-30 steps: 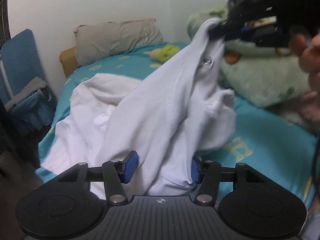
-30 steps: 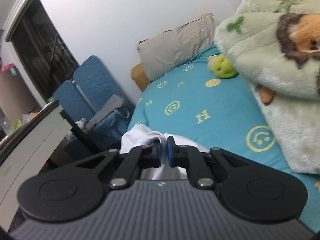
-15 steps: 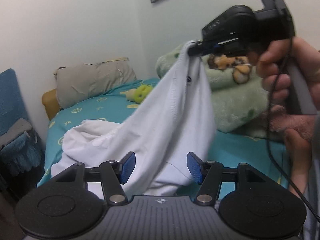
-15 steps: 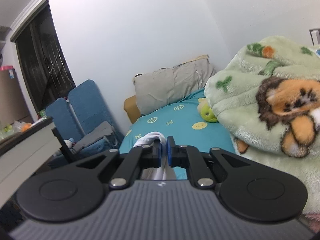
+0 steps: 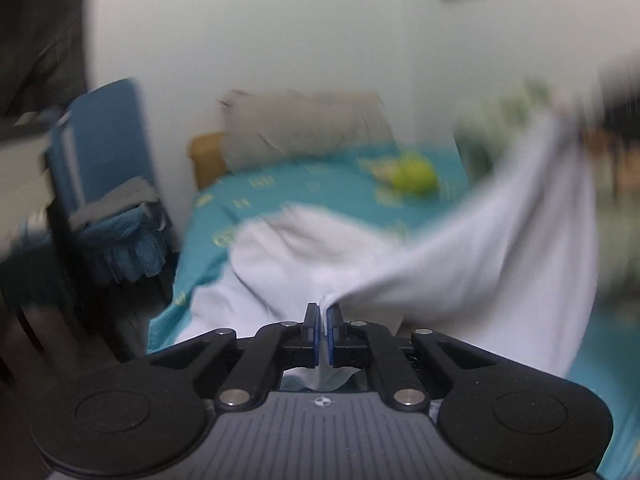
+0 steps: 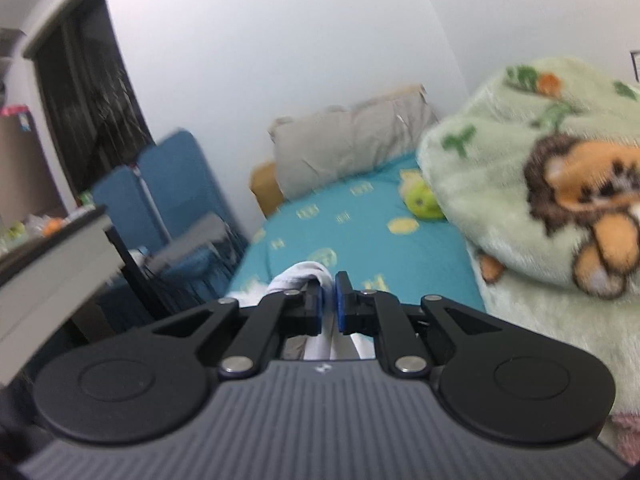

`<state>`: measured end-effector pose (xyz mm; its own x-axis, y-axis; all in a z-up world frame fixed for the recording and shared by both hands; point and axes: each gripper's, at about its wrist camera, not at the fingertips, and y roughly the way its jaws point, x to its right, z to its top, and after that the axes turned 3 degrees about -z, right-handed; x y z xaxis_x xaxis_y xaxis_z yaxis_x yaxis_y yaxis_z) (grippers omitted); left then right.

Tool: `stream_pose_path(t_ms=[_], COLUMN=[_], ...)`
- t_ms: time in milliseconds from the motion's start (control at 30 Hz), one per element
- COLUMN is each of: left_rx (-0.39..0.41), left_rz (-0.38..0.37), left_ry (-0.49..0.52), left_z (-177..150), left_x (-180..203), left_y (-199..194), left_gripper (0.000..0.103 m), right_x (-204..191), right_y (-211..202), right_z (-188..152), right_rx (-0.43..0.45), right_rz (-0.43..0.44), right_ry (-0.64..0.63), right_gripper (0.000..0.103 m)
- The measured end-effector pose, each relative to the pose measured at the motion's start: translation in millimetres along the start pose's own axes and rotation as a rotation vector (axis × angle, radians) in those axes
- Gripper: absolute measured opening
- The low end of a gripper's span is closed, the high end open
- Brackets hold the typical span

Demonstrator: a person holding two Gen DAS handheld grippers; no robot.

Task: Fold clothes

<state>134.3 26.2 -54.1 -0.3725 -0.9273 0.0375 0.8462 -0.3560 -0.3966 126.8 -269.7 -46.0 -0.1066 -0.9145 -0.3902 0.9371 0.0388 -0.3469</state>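
White garment (image 5: 472,256) stretched above the teal bed (image 5: 320,192), lower part heaped there.

No word or number can be read. The teal bedsheet (image 6: 360,236) carries pale yellow printed marks, some perhaps letter-like, but blur leaves them illegible. Each gripper housing bears a small white emblem (image 5: 321,401), not a readable name.

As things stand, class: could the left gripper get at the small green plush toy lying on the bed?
Probably not freely. The left gripper is shut on the white garment, which stretches up to the right gripper, and bunched cloth lies between it and the green plush toy.
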Motion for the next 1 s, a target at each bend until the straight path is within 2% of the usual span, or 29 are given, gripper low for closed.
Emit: stream_pose_path(t_ms=[133, 167, 233, 300, 333, 500, 567, 667, 867, 933, 1000], left_rx=[0.157, 0.188, 0.239, 0.266, 0.268, 0.266, 0.264, 0.258, 0.260, 0.260, 0.239], left_rz=[-0.069, -0.082, -0.102, -0.107, -0.108, -0.105, -0.097, -0.110, -0.141, -0.125, -0.088], left_ry=[-0.270, -0.320, -0.407, -0.461, -0.467, -0.456, -0.439, -0.443, -0.415, -0.405, -0.397], left_z=[28.0, 30.4, 34.4, 36.2, 36.6, 38.4, 38.2, 35.2, 30.8, 30.3, 29.3], left_x=[-41.8, -49.9, -64.4, -75.2, -77.8, -79.6, -78.5, -75.9, -66.8, -66.8, -68.3], left_y=[-31.7, -36.4, -44.8, -51.4, -53.6, -58.1, -57.9, -54.7, -52.7, -51.5, -47.6], left_gripper=[0.003, 0.003, 0.003, 0.003, 0.003, 0.003, 0.003, 0.003, 0.003, 0.003, 0.003], right_x=[5.4, 5.0, 1.0, -7.6, -12.8, -34.1, -39.9, -50.8, -76.9, -77.9, -70.8], right_y=[15.4, 19.6, 27.4, 34.9, 39.4, 56.2, 53.2, 39.7, 49.5, 69.6, 84.9], right_z=[-10.1, -13.0, -20.1, -30.2, -36.5, -66.1, -67.0, -63.1, -58.3, -68.1, -79.5], right_rx=[-0.128, -0.162, -0.228, -0.294, -0.335, -0.480, -0.476, -0.420, -0.343, -0.400, -0.502], right_rz=[0.008, 0.022, 0.031, 0.019, 0.017, 0.008, 0.045, 0.105, 0.044, -0.047, -0.109], right_ry=[0.057, 0.067, 0.068, 0.026, -0.012, -0.120, -0.127, -0.154, -0.280, -0.343, -0.383], right_gripper=[0.013, 0.017, 0.033, 0.067, 0.072, 0.071, 0.071, 0.071, 0.071, 0.071, 0.070])
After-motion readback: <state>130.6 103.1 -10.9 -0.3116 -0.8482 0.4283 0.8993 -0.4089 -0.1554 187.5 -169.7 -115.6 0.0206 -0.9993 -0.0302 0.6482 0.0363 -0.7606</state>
